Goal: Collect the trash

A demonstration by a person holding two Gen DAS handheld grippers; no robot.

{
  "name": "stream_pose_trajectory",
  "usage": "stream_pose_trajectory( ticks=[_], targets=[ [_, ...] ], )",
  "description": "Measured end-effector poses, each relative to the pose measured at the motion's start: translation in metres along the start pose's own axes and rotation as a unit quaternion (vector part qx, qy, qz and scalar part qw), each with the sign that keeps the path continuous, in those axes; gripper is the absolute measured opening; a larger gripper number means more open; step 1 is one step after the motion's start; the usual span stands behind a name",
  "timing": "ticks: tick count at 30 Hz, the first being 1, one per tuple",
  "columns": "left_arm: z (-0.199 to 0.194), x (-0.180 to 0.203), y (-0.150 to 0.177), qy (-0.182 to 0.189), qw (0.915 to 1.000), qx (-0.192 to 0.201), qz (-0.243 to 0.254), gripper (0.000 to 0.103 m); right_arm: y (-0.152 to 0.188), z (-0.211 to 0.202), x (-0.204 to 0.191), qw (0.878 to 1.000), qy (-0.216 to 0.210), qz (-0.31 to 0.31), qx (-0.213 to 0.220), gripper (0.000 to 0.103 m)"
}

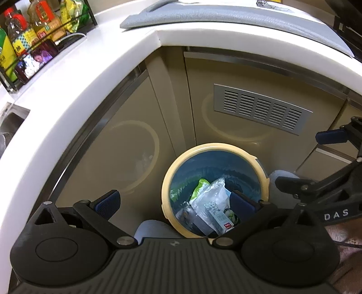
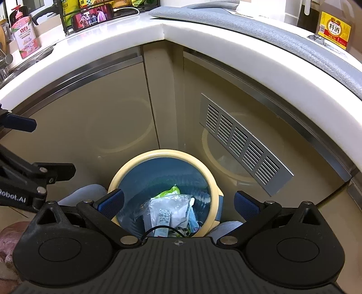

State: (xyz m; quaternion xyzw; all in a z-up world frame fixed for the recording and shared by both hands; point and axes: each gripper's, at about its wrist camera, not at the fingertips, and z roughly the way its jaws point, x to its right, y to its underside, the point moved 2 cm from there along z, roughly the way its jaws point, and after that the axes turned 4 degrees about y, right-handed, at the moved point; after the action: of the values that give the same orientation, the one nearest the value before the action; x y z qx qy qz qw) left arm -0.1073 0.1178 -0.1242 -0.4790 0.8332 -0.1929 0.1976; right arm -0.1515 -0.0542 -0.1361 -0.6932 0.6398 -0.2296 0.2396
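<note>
A round trash bin with a cream rim [image 1: 168, 171] [image 2: 126, 165] and blue liner stands on the floor in the cabinet corner. Inside lie a clear plastic wrapper [image 1: 212, 196] [image 2: 169, 208], a green packet [image 1: 200, 186] [image 2: 170, 191] and a small printed carton [image 1: 222, 218]. My left gripper [image 1: 175, 203] hangs open above the bin's left side, nothing between its blue pads [image 1: 108, 202]. My right gripper [image 2: 178, 203] is open too, straddling the bin from above, empty. Each gripper shows at the edge of the other's view: the right one [image 1: 312, 162], the left one [image 2: 34, 149].
A white countertop edge [image 1: 90, 74] [image 2: 90, 45] curves overhead, with a grey mat [image 2: 260, 24] on it. Beige cabinet doors and a metal vent grille [image 1: 260, 108] [image 2: 242, 140] back the bin. Bottles [image 1: 34, 29], a phone [image 2: 91, 17] and a cooking wine bottle [image 2: 334, 29] sit on the counter.
</note>
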Motion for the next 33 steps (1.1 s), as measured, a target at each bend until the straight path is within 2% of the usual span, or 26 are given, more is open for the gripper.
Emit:
stream_pose_trajectory(
  ticks=[3,7,12,19,25,33],
  targets=[
    [0.009,-0.001,-0.002,0.0,0.9999,-0.009,-0.004,0.103,-0.001,0.0,0.001,1.0,0.002,-0.006,0.002,0.103],
    [0.037,-0.001,0.001,0.004,0.9991,-0.041,-0.01,0.103,-0.003,0.009,0.0,1.0,0.001,-0.02,-0.006,0.103],
    [0.079,0.0,0.011,-0.015,0.9953,-0.095,-0.006,0.103,0.0,0.046,-0.002,0.998,-0.004,-0.018,-0.057,0.103],
    [0.107,-0.011,0.021,0.008,0.9888,-0.141,-0.05,0.103,0.003,0.075,0.002,0.995,-0.003,0.009,-0.096,0.103],
    [0.118,-0.009,0.024,0.008,0.9852,-0.163,-0.052,0.103,0.003,0.089,0.001,0.994,0.006,0.012,-0.11,0.103],
    [0.119,-0.007,0.023,0.006,0.9851,-0.164,-0.051,0.103,0.002,0.088,-0.005,0.993,0.012,-0.002,-0.114,0.103]
  ],
)
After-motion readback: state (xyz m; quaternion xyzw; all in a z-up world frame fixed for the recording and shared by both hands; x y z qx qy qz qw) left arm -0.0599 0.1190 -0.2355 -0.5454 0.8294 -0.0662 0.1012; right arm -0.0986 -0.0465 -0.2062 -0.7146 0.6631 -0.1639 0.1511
